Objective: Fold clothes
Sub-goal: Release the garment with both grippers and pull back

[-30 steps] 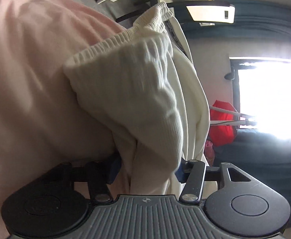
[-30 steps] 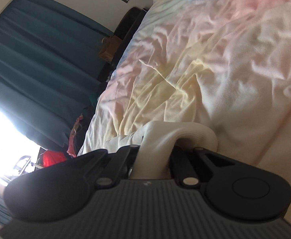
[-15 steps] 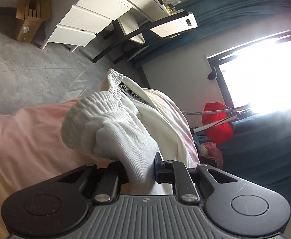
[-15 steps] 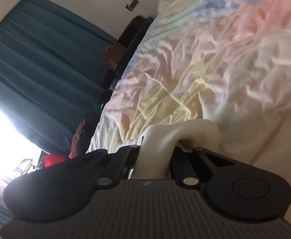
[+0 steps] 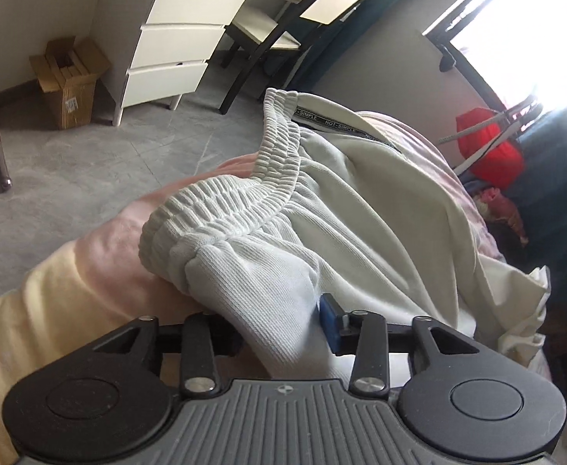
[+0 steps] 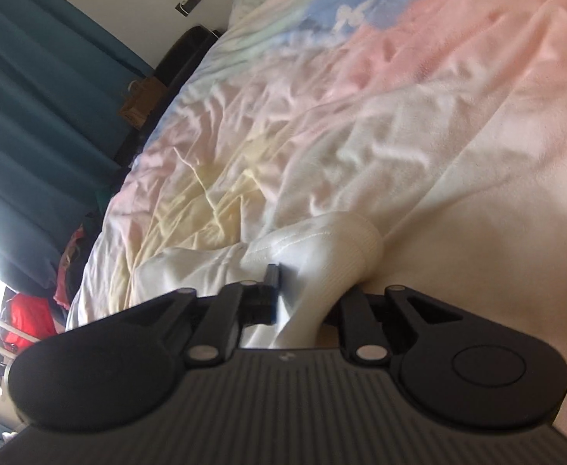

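Observation:
A cream-white garment (image 5: 361,201) with a ribbed elastic waistband (image 5: 272,178) lies bunched at the edge of the bed (image 5: 50,290). My left gripper (image 5: 279,321) has its jaws spread, with a ribbed fold of the garment still lying between them. In the right wrist view another end of the white garment (image 6: 322,255) lies on the pastel bed sheet (image 6: 361,116). My right gripper (image 6: 306,302) also has its jaws spread, with the cloth loose between them.
A white drawer unit (image 5: 175,38), a black-framed chair (image 5: 283,19) and a cardboard box (image 5: 70,81) stand on the grey floor beyond the bed. A red object (image 5: 489,151) sits by the bright window. Teal curtains (image 6: 31,97) hang beside the bed.
Both grippers have opened and released their pinch on the white garment. The left gripper swung down from the lifted cloth to the bed edge; the right moved little.

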Tool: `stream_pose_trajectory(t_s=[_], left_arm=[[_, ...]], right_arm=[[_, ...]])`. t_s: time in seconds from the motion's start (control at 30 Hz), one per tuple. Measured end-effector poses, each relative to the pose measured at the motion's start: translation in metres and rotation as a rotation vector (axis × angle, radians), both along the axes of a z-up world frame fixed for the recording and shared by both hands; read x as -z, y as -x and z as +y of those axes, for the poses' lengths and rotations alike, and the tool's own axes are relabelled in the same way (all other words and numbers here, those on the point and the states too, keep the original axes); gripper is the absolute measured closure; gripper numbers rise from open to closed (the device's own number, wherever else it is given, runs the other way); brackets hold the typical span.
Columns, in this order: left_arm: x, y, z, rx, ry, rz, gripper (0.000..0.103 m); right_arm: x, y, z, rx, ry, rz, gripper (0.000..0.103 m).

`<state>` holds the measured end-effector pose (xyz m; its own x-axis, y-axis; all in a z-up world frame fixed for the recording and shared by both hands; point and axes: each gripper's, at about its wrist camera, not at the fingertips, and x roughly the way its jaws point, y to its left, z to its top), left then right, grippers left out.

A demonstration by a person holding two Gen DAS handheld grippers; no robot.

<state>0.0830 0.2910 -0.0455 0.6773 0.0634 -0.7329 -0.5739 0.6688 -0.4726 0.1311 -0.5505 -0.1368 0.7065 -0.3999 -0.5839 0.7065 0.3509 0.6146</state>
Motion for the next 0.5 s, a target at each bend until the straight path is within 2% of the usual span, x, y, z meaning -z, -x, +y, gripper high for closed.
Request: stream_pose_trajectory(t_s=[0.03, 0.07, 0.1, 0.13, 0.17, 0.2, 0.23, 0.33, 0.4, 0.5], left_arm=[[-0.004, 0.001, -0.004, 0.013, -0.046, 0.02, 0.046], [-0.01, 0.002, -0.009, 0.016, -0.112, 0.055, 0.037], [-0.014, 0.002, -0.012, 0.016, -0.162, 0.085, 0.027], [-0.018, 0.002, -0.016, 0.014, -0.211, 0.103, 0.024], [-0.024, 0.006, -0.02, 0.015, -0.254, 0.103, 0.022], [-0.03, 0.01, -0.024, 0.016, -0.298, 0.103, 0.02], [-0.035, 0.011, -0.029, 0.018, -0.335, 0.093, 0.019], [-0.054, 0.015, -0.049, 0.029, -0.441, 0.013, 0.014], [-0.067, 0.015, -0.069, 0.046, -0.487, -0.056, 0.007], [-0.082, 0.003, -0.108, 0.1, -0.537, -0.162, 0.007]], right_arm=[[-0.004, 0.0, 0.002, 0.005, 0.017, 0.013, 0.082], [-0.007, 0.0, 0.003, 0.01, 0.034, 0.025, 0.075], [-0.011, 0.0, 0.005, 0.015, 0.051, 0.038, 0.064], [-0.014, 0.0, 0.007, 0.02, 0.068, 0.051, 0.057], [-0.02, 0.001, 0.01, 0.028, 0.097, 0.056, 0.038], [-0.031, 0.004, 0.016, 0.04, 0.152, 0.04, 0.023], [-0.042, 0.007, 0.022, 0.045, 0.204, 0.019, 0.019], [-0.075, 0.009, 0.051, -0.026, 0.338, -0.036, 0.017], [-0.096, 0.008, 0.072, -0.098, 0.419, -0.072, 0.017], [-0.121, 0.004, 0.116, -0.294, 0.5, -0.145, 0.018]])
